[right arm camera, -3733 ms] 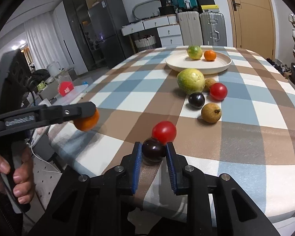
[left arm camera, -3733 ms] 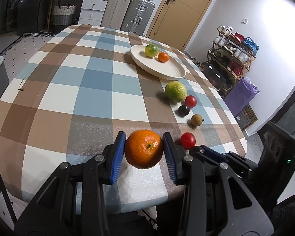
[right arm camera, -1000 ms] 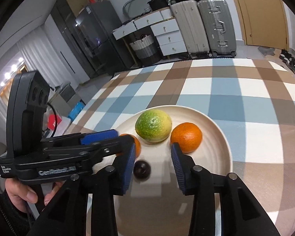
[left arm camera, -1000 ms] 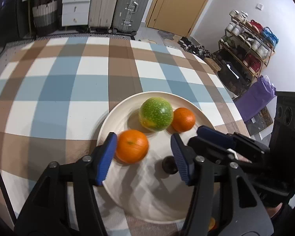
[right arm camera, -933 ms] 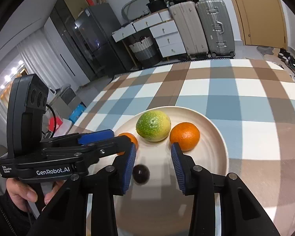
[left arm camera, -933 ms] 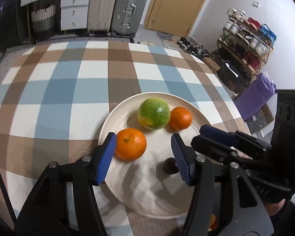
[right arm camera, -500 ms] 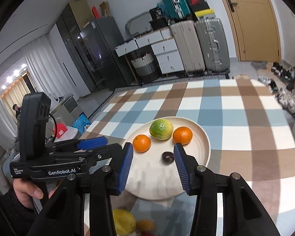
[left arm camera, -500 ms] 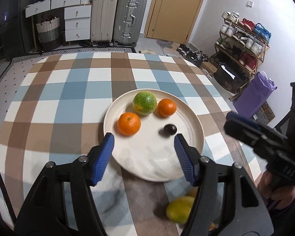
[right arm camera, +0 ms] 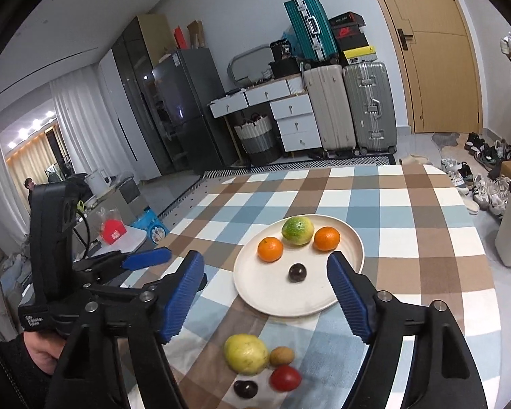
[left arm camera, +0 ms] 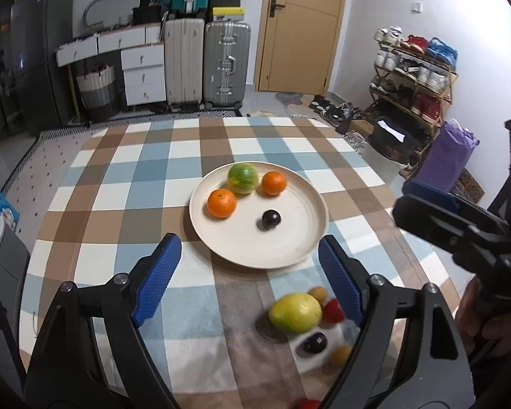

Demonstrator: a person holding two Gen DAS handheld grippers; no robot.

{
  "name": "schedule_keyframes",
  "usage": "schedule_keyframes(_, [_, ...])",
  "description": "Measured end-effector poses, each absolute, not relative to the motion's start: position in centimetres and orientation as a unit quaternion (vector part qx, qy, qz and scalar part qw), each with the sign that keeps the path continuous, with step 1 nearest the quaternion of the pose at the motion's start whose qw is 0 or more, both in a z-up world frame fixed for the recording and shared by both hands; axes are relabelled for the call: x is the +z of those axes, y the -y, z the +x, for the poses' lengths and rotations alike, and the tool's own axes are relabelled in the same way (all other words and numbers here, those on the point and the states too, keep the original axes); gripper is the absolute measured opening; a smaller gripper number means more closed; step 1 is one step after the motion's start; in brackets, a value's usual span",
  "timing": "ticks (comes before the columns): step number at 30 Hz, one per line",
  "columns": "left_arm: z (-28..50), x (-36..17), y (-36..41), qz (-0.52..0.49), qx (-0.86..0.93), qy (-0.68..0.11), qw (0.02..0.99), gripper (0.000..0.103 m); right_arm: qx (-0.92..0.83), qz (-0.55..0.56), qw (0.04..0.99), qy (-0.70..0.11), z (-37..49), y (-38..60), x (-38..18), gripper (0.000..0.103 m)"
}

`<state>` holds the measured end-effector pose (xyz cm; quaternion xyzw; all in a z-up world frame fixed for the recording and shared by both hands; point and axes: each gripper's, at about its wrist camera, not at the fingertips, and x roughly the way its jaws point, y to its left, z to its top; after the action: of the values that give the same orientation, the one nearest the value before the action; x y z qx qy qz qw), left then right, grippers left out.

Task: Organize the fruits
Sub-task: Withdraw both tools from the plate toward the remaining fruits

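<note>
A cream plate (left arm camera: 289, 248) (right arm camera: 310, 303) on the checked tablecloth holds a green citrus (left arm camera: 242, 178) (right arm camera: 297, 230), two oranges (left arm camera: 221, 202) (left arm camera: 274, 183) (right arm camera: 270, 248) (right arm camera: 327, 238) and a dark plum (left arm camera: 271, 218) (right arm camera: 296, 272). Nearer me on the cloth lie a yellow-green fruit (left arm camera: 295, 312) (right arm camera: 246, 353), a red tomato (left arm camera: 334, 310) (right arm camera: 285, 377), a second dark plum (left arm camera: 314, 342) (right arm camera: 245, 388) and small brown fruits (left arm camera: 340, 354) (right arm camera: 281, 356). My left gripper (left arm camera: 247, 281) is open and empty, raised short of the plate. My right gripper (right arm camera: 265, 298) is open and empty, also raised.
The table's right edge (left arm camera: 436, 272) drops to the floor beside a shoe rack (left arm camera: 412, 68) and a purple bag (left arm camera: 449, 156). Suitcases (left arm camera: 207, 61) and drawers (left arm camera: 143, 75) stand beyond the far edge. Another red fruit (left arm camera: 308, 403) lies at the near edge.
Both grippers let go of their fruit on the plate, the orange and the dark plum, then opened wide and pulled back and up. The loose fruits have come into view.
</note>
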<state>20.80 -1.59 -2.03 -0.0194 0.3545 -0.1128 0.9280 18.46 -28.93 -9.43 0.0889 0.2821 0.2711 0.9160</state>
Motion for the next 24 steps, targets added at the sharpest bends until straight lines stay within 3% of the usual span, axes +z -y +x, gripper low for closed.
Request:
schedule_keyframes(7, [16.4,-1.1,2.2,-0.013,-0.105,-0.347,0.932,0.087,0.262,0.078,0.922,-0.273,14.8,29.9,-9.2,0.094])
schedule_keyframes(14, [13.5,-1.1,2.2,-0.019,-0.095,-0.34,0.936,0.101,0.254,0.081,0.924,-0.273,12.1,30.9,-9.7,0.098])
schedule_keyframes(24, [11.1,-4.2,0.8,-0.05,-0.095,-0.355,0.929,0.102,0.249,0.078,0.924,-0.28,9.3,31.0,-11.3,0.1])
